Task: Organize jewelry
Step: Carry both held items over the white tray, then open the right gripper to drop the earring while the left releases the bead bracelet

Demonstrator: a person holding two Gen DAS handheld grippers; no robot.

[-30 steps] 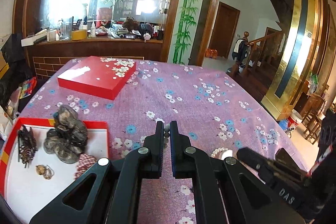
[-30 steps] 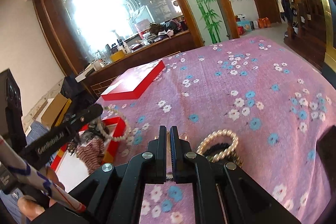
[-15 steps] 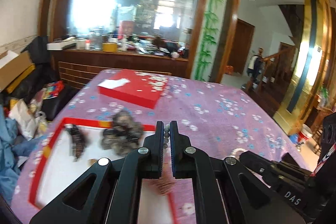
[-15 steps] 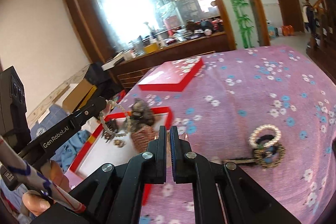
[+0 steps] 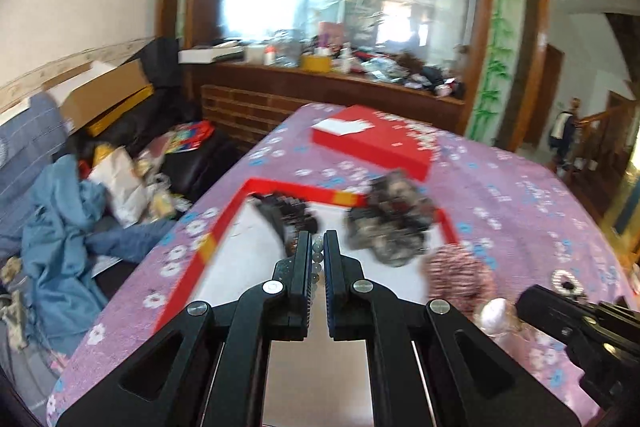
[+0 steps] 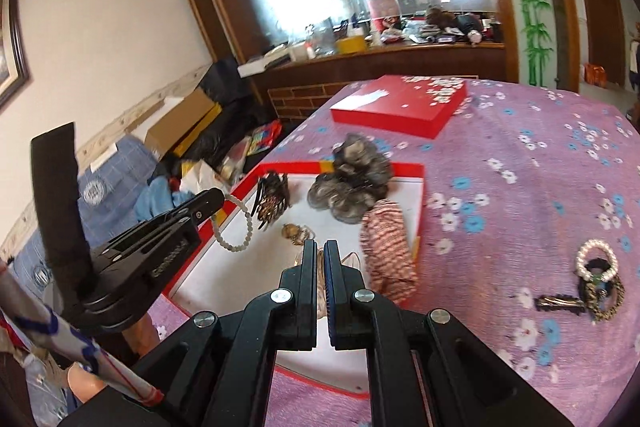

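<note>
A red-rimmed white tray lies on the purple floral cloth and holds a grey scrunchie, a dark hair claw, a small gold piece and a striped scrunchie on its right rim. My left gripper is shut on a pale bead bracelet, which hangs over the tray's left edge. My right gripper is shut on a thin clear and pinkish piece above the tray.
A pearl bracelet, dark hair ties and a brown clip lie on the cloth to the right. A red lid lies at the back. Clutter and a cardboard box sit beyond the table's left edge.
Both grippers have swung left from the loose pile on the cloth to over the tray, still holding their pieces.
</note>
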